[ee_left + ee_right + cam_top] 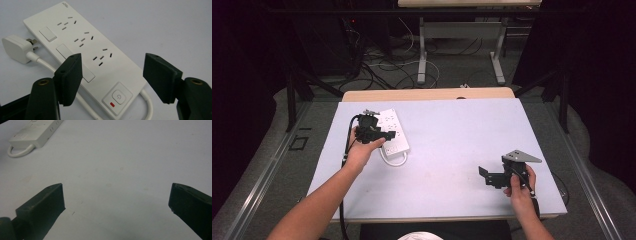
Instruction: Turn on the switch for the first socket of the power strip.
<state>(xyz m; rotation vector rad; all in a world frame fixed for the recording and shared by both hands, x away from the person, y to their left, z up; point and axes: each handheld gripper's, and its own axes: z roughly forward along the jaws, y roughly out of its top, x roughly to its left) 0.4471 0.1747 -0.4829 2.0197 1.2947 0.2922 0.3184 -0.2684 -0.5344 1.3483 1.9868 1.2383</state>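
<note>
At table's far-left corner: white power strip [393,131] lying flat on the lilac table cover [452,150], sockets up, own cord [147,105] looped round the near end, plug [15,48] parked beside the far end, unplugged. Left gripper [112,77] poised just above the strip's switch end, jaws released and straddling it across the width, nothing pinched; probably lined up that way so the pads can close on the long edges, or else freshly let go of them. Right gripper [492,176] well apart at the near-right, jaws spread wide over bare cover, holding nothing; looks parked clear so as not to crowd the left. Power button [119,96] and red indicator [112,104] facing up, reachable between the pads.
</note>
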